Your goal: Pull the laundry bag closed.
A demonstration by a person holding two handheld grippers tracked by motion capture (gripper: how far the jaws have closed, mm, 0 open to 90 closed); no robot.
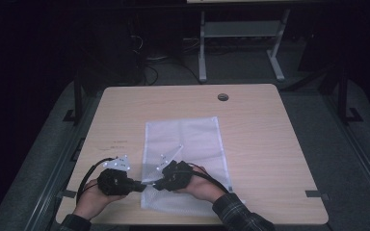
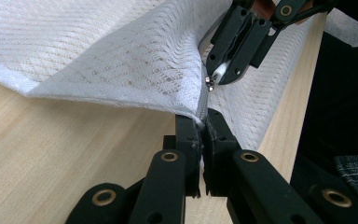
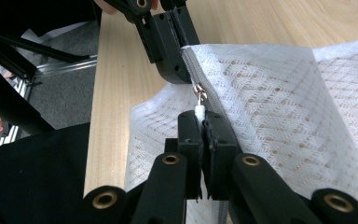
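Right gripper view: right gripper is clamped on the white zipper pull of a mesh bag. Just ahead, left gripper pinches the bag's zipper edge. Likely unzipping: keep that edge taut and draw the pull straight along the teeth.

Both claws clamped, tips meeting.

Light wood table, round grommet hole near far edge. Grey metal frame legs on floor behind.
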